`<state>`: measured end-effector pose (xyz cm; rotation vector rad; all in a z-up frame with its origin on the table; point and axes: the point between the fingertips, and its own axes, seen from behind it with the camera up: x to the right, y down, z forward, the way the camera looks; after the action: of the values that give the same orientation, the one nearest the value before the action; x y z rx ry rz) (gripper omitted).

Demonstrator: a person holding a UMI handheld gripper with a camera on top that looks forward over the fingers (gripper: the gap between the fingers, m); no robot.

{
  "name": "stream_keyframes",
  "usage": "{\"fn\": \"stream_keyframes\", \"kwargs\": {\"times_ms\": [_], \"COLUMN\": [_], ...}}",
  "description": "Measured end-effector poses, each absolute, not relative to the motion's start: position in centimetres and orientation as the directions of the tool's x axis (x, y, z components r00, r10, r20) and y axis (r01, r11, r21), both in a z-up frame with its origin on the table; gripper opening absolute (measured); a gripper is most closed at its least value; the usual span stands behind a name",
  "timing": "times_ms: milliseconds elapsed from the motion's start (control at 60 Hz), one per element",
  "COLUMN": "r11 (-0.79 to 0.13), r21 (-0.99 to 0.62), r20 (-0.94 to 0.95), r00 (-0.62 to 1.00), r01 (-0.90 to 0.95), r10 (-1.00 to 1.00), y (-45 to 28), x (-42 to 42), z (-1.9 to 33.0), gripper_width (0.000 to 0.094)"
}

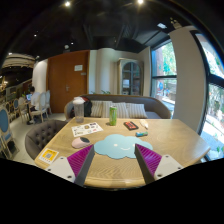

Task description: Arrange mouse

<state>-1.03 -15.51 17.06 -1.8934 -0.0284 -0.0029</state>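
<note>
Far left on the wooden table, a yellow card; then the pink mouse — ahead and left of the gripper, just beside the light-blue mat. Mouse's long axis hard to tell. Fingers spread wide, holding nothing — leftward reach likely needed.

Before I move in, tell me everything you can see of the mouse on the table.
The mouse is a small, pale pink, rounded, low shape that looks like smooth plastic. It lies flat on the wooden table, just left of the light blue mat and beyond the left finger of the gripper. A printed sheet lies behind it. Nothing grips it: the fingers are open and short of it. Buttons, wheel and any cable are too small to tell.
</note>
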Motion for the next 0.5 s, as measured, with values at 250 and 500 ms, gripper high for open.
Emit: {"fn": "stream_keyframes", "kwargs": {"times_ms": [250,500], "r11": [-0.342,-0.358], "r21": [-0.938,-0.931], "r20": [0.035,0.008], "r00": [0.997,0.988], "r01": [0.059,0.064], "r10": [0.074,0.155], "y": [-13.9,-10.5], "x": [-2.9,-8.0], "z": [14.7,11.5], "gripper_width": [0.0849,0.0847]}}
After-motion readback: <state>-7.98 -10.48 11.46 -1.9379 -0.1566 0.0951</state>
